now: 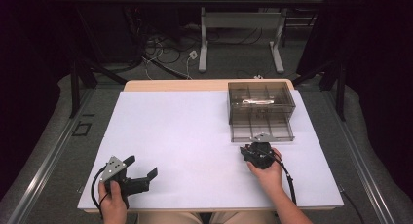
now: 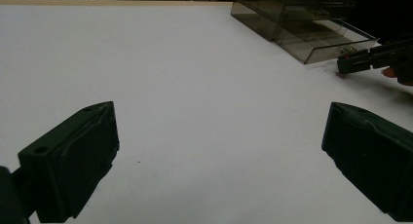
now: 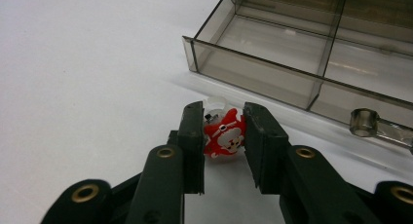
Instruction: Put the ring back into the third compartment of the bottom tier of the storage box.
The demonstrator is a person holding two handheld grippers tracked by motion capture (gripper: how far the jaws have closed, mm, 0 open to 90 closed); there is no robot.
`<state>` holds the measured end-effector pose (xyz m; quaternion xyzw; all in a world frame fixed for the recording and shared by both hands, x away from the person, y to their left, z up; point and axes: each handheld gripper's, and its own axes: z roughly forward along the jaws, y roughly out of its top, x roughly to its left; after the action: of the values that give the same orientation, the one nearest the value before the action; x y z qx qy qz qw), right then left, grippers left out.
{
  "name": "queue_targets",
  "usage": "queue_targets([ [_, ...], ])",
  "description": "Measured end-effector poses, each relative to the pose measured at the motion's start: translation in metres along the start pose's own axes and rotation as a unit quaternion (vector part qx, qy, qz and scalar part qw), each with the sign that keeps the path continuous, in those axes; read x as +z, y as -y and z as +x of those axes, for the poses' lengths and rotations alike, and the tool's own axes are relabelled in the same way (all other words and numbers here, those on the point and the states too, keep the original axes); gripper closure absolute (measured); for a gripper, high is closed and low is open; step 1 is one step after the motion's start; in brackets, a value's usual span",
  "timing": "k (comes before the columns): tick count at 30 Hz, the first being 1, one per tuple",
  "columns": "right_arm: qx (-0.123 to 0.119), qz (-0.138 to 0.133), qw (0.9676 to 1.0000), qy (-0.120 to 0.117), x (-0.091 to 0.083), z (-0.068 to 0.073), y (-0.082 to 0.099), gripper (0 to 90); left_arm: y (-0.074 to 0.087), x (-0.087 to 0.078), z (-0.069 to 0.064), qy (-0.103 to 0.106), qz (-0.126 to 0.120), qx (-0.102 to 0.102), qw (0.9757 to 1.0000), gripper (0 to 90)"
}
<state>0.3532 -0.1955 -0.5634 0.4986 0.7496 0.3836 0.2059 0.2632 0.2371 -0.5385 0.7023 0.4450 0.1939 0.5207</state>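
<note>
A small red and white Santa charm [image 3: 225,136] with a clear loop on top sits between the jaws of my right gripper [image 3: 224,131], which is shut on it just above the white mat. That gripper [image 1: 255,148] is right in front of the open drawer [image 1: 261,129] of a smoky clear box [image 1: 260,100]. The drawer [image 3: 272,53] has divided compartments and a round clear knob [image 3: 363,121]. My left gripper [image 1: 141,166] rests near the table's front left, jaws wide open with nothing between them [image 2: 219,131]. In the left gripper view, the right gripper [image 2: 351,63] is far off beside the drawer [image 2: 321,41].
A white mat [image 1: 185,136] covers the table. Something pale lies inside the box's upper level [image 1: 257,102]. Beyond the table stand desk legs [image 1: 203,44] and loose cables on the floor [image 1: 165,53].
</note>
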Motion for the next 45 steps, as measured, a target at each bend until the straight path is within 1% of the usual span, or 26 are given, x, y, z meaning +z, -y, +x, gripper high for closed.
queue_targets([
  [11, -0.004, -0.001, 1.0, -0.002, -0.002, 0.0, -0.001, 70.5, 0.0, 0.0, 0.001, -0.001, 0.001, 0.0, 1.0, 0.2],
  [12, -0.003, -0.01, 0.9999, -0.008, -0.002, -0.001, -0.001, 70.5, 0.0, 0.0, 0.001, -0.003, 0.0, -0.001, 1.0, 0.3],
  [13, -0.003, -0.01, 0.9999, -0.008, -0.002, -0.001, -0.001, 70.5, 0.0, 0.0, 0.001, -0.003, 0.0, -0.001, 1.0, 0.2],
  [14, -0.005, -0.002, 1.0, -0.004, -0.004, -0.001, -0.001, 70.5, 0.0, 0.001, 0.001, -0.002, 0.0, -0.001, 1.0, 0.3],
  [17, -0.004, -0.002, 1.0, -0.006, -0.005, -0.001, -0.002, 70.5, 0.0, 0.001, 0.001, -0.003, 0.0, -0.001, 1.0, 0.3],
  [18, -0.009, -0.002, 0.9999, -0.005, -0.007, -0.002, -0.002, 70.5, 0.0, 0.001, 0.001, -0.002, 0.002, 0.001, 1.0, 0.2],
  [19, -0.009, -0.002, 0.9999, -0.005, -0.007, -0.002, -0.002, 70.5, 0.0, 0.001, 0.001, -0.002, 0.002, 0.001, 1.0, 0.3],
  [24, 0.002, -0.002, 0.9999, -0.013, -0.012, -0.004, -0.005, 70.5, 0.0, 0.001, 0.0, -0.001, 0.002, -0.002, 1.0, 0.2],
  [33, 0.007, -0.002, 0.9999, -0.014, -0.018, -0.005, -0.006, 70.6, 0.0, 0.003, 0.0, 0.001, 0.002, -0.001, 1.0, 0.2],
  [38, 0.001, -0.004, 0.9999, -0.016, -0.023, -0.005, -0.007, 70.6, 0.0, 0.004, -0.001, 0.002, 0.006, -0.001, 1.0, 0.3],
  [42, 0.004, 0.0, 0.9998, -0.021, -0.026, -0.006, -0.008, 70.6, 0.0, 0.004, -0.001, 0.002, 0.005, -0.003, 1.0, 0.3],
  [45, 0.002, 0.0, 0.9998, -0.018, -0.026, -0.007, -0.009, 70.6, 0.0, 0.004, -0.001, 0.001, 0.005, -0.003, 1.0, 0.3],
])
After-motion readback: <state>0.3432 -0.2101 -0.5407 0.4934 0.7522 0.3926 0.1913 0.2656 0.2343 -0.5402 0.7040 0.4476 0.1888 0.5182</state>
